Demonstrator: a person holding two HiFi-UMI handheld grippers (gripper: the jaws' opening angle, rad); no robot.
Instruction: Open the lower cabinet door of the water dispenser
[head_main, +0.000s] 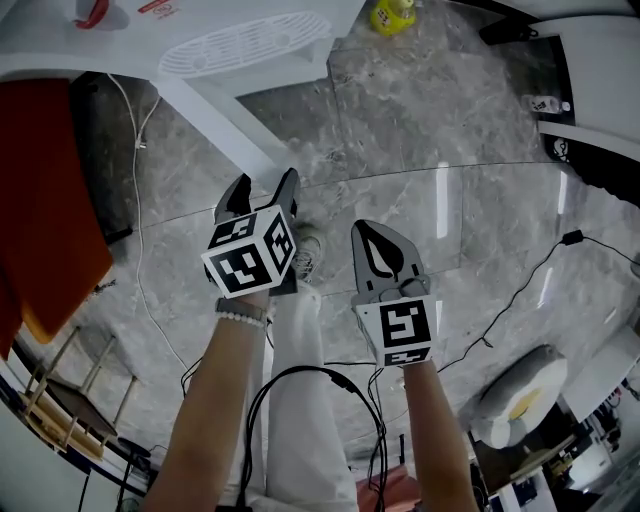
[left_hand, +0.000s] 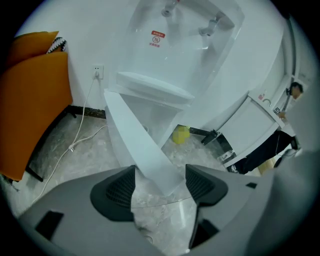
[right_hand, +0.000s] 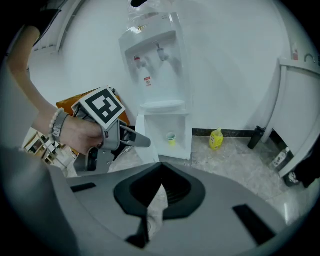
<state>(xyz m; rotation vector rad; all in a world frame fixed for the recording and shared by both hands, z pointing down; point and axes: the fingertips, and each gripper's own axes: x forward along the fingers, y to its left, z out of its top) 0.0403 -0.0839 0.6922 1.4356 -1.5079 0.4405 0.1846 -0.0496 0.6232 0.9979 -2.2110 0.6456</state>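
Even, cool indoor light. White glare streaks on glossy marble floor (head_main: 480, 230). Gripper views heavily fisheye, corners black, near foreground soft. White water dispenser (left_hand: 175, 55) almost washed out. Head view sharp.

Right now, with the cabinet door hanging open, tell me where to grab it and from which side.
Take the door by its thin free edge, coming from the front. It stands edge-on to the open left tongs, so the panel's two flat faces suit a pinch. No handle shows.
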